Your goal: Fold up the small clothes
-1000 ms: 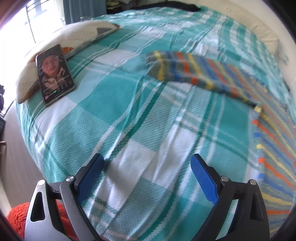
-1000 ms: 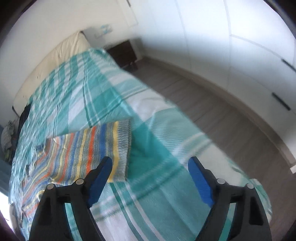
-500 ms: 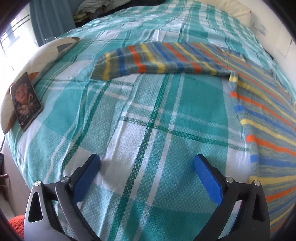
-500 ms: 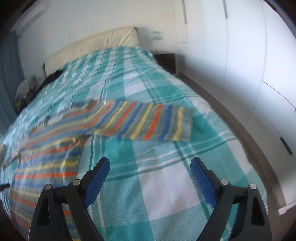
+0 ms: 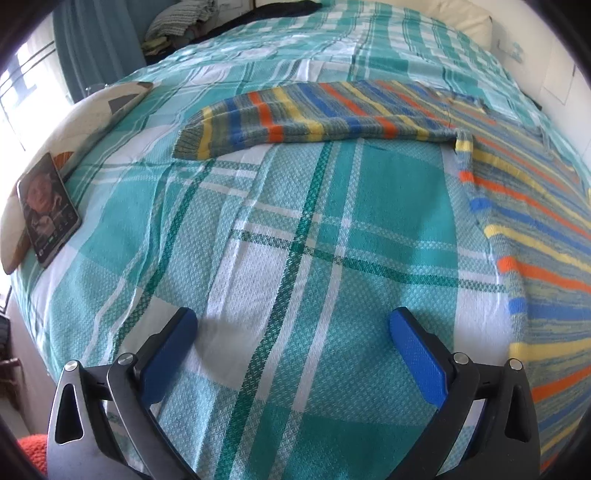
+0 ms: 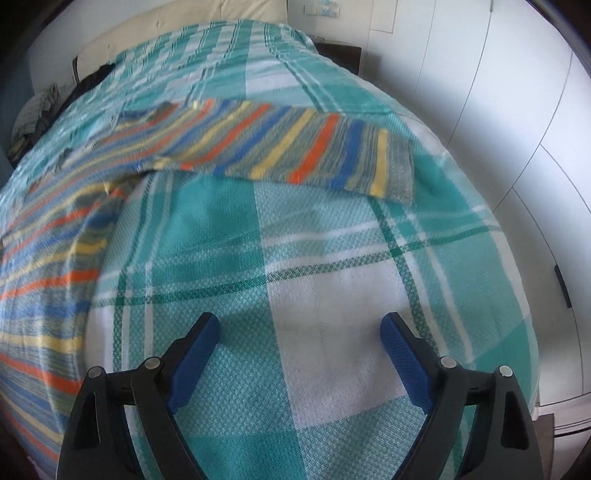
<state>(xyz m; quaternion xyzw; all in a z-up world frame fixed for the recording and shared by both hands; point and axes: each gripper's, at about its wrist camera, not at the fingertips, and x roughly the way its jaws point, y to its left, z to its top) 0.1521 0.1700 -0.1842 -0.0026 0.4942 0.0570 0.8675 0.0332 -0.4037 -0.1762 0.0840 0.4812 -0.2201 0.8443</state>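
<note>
A striped knit sweater (image 5: 524, 206) in grey, blue, orange and yellow lies flat on the teal plaid bedspread (image 5: 295, 229). Its one sleeve (image 5: 295, 118) stretches left in the left wrist view; the other sleeve (image 6: 314, 151) stretches right in the right wrist view, with the body (image 6: 44, 258) at the left. My left gripper (image 5: 293, 325) is open and empty, low over bare bedspread, short of the sleeve. My right gripper (image 6: 299, 328) is open and empty over bare bedspread (image 6: 332, 280), short of its sleeve.
A phone (image 5: 48, 210) with a lit screen leans on a pillow (image 5: 74, 122) at the bed's left edge. Folded clothes (image 5: 181, 22) lie at the far corner. White wardrobe doors (image 6: 517, 110) and a dark nightstand (image 6: 340, 51) stand right of the bed.
Both grippers have swung toward the sweater and moved closer; each sleeve now sits centred ahead and larger. Both stay open and empty.
</note>
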